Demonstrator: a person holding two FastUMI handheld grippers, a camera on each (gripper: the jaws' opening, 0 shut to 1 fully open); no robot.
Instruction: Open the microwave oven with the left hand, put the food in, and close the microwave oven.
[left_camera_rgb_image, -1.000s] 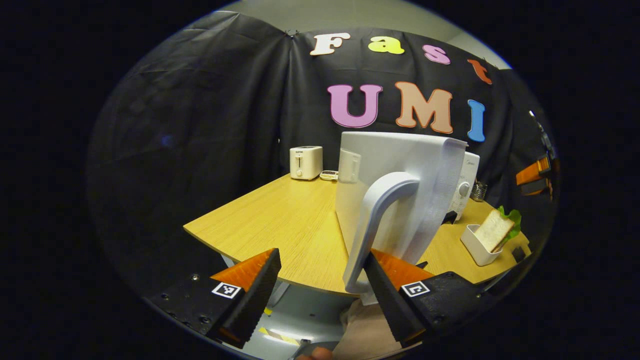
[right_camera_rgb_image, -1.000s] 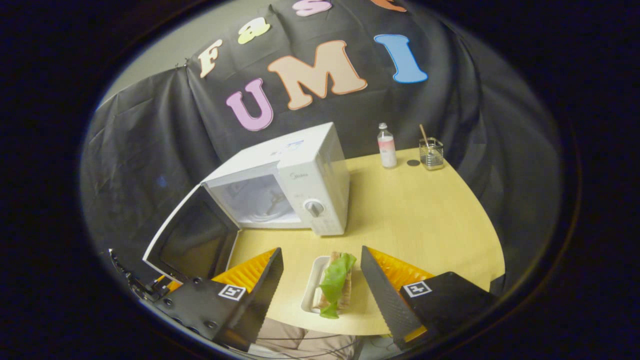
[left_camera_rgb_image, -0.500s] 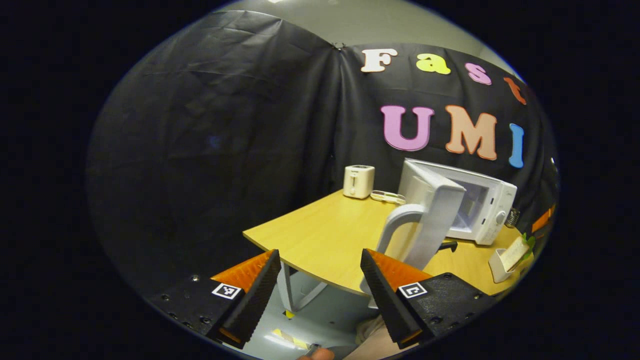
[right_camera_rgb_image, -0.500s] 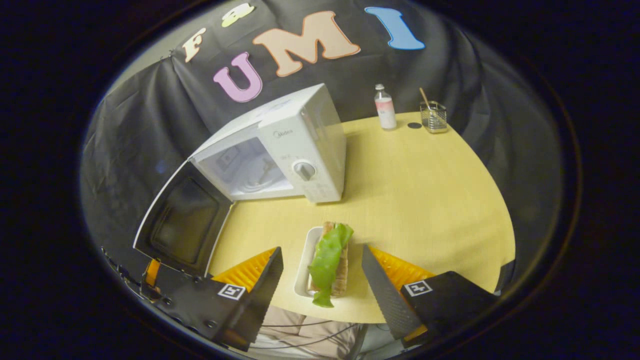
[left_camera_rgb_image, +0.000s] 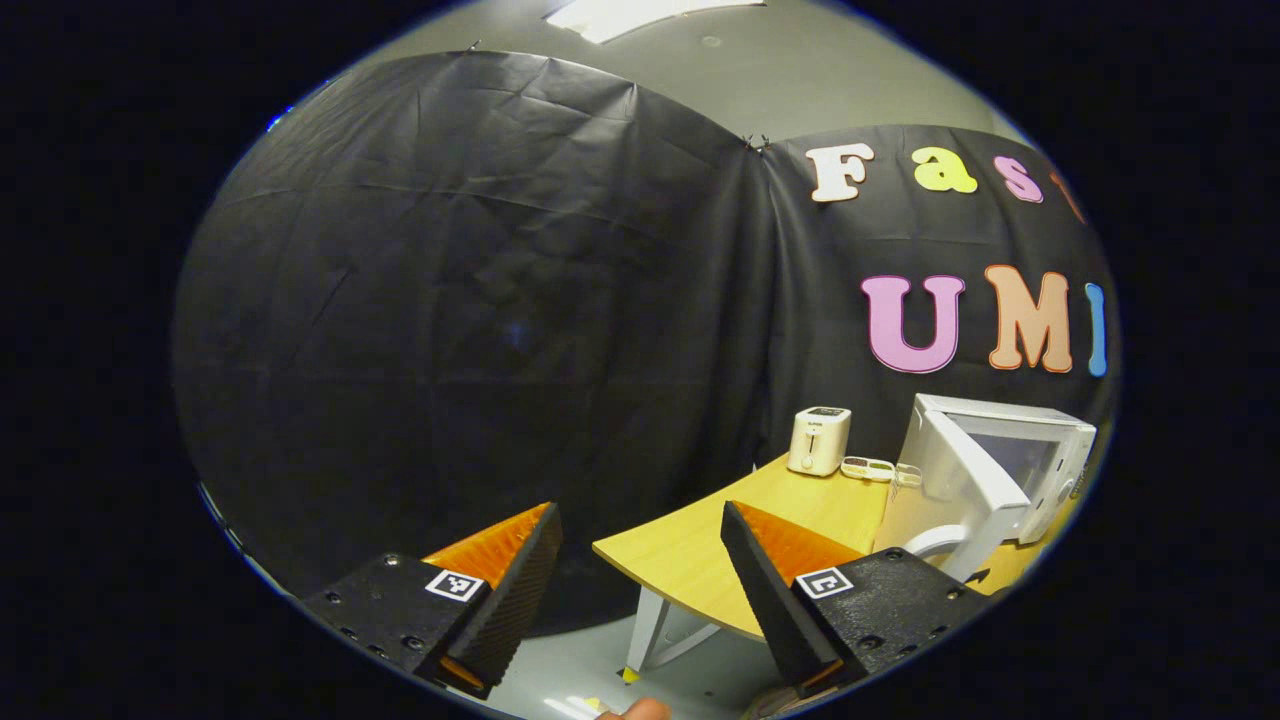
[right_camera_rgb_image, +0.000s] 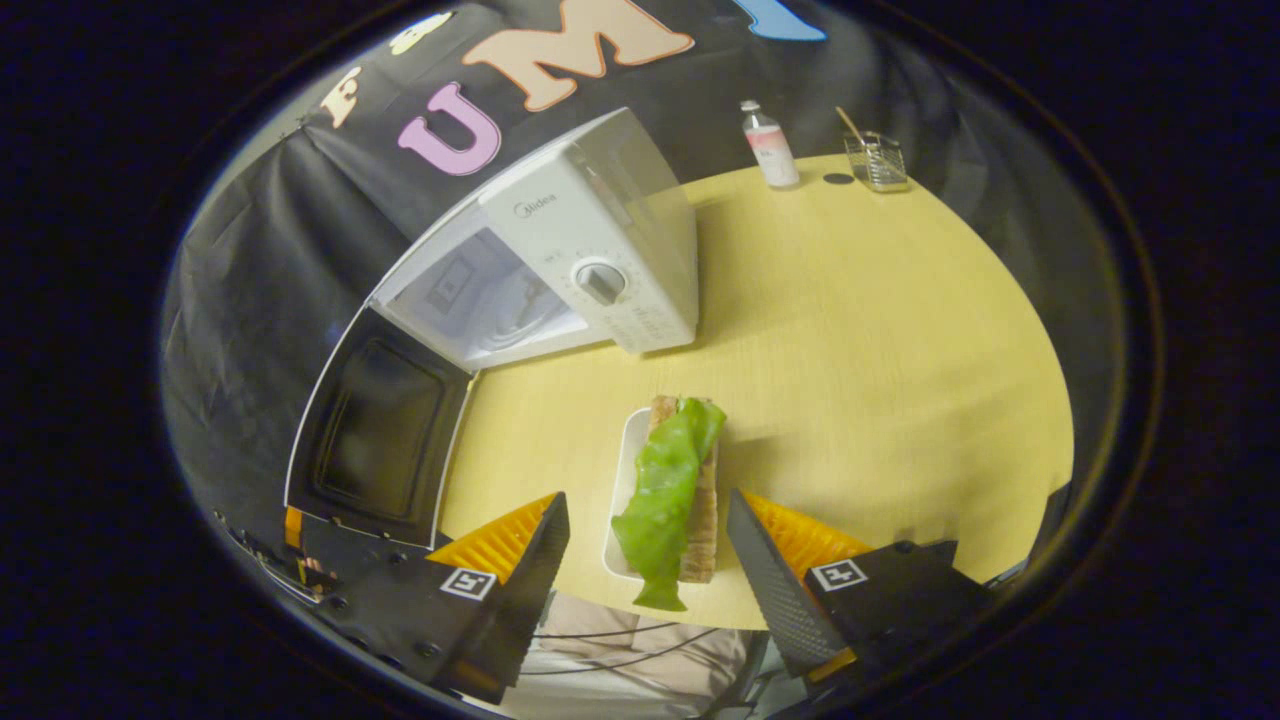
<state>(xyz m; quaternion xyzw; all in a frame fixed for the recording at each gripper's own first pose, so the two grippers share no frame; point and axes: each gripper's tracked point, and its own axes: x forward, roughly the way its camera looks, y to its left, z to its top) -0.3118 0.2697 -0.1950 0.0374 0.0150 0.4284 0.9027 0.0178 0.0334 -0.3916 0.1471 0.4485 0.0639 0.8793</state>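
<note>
My right tongs (right_camera_rgb_image: 645, 560) hang spread wide with nothing in them, above the near edge of the pale wooden desk (right_camera_rgb_image: 880, 330). Straight ahead of them and lower, in line with the gap between the fingers, is the food: a slice of brown bread with a green lettuce leaf (right_camera_rgb_image: 672, 485) standing on edge in a small white rectangular tray (right_camera_rgb_image: 620, 490). Its long axis runs away from me, from the near edge toward the white microwave oven (right_camera_rgb_image: 590, 260), so my two fingers stand one on each flat side of it. That alignment is what the coming grasp depends on, I judge: lower straight down and close across the thin width.

The oven's door (right_camera_rgb_image: 375, 430) is swung fully open out past the desk's left edge, and the cavity (right_camera_rgb_image: 485, 310) faces the tray, just beyond its far end.

My left tongs (left_camera_rgb_image: 640, 580) are also wide open and empty, off the desk's left corner, well apart from the door and from the food. The right hand is clearly the nearer one for the pick-up.
</note>
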